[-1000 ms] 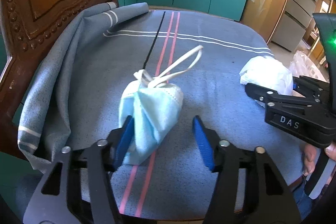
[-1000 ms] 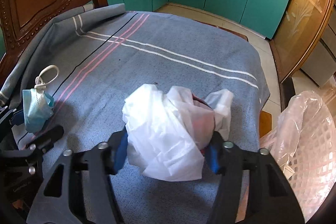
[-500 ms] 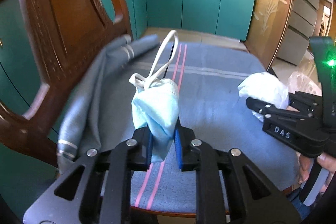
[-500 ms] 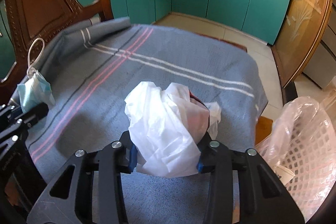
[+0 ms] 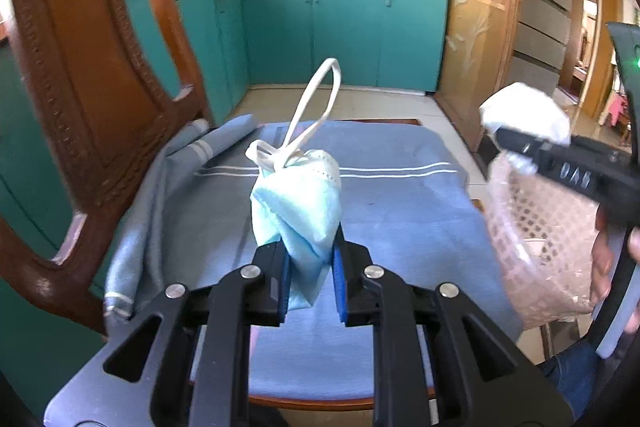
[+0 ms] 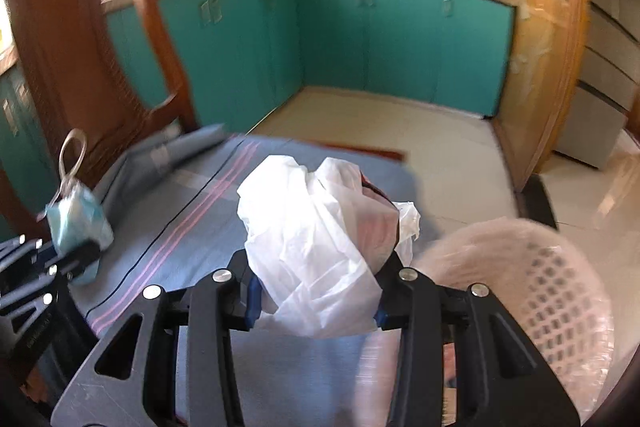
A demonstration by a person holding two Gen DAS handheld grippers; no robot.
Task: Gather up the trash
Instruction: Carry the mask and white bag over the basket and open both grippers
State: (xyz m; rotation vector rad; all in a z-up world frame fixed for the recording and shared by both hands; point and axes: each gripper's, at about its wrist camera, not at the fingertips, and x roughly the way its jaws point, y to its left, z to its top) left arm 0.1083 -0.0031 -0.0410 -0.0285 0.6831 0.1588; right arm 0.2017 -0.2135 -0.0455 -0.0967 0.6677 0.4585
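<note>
In the left wrist view, a crumpled pale-blue face mask [image 5: 298, 203] with white ear loops is pinched by the left tool [image 5: 310, 275] above the grey-blue striped cloth [image 5: 400, 211], apparently lifted for disposal. In the right wrist view, a bunched white plastic bag [image 6: 312, 247] is clamped by the right tool [image 6: 316, 297] just beside the pink lattice basket [image 6: 560, 287], probably its destination.

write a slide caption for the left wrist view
Left gripper pinches a crumpled blue face mask above the cloth-covered table.
</note>
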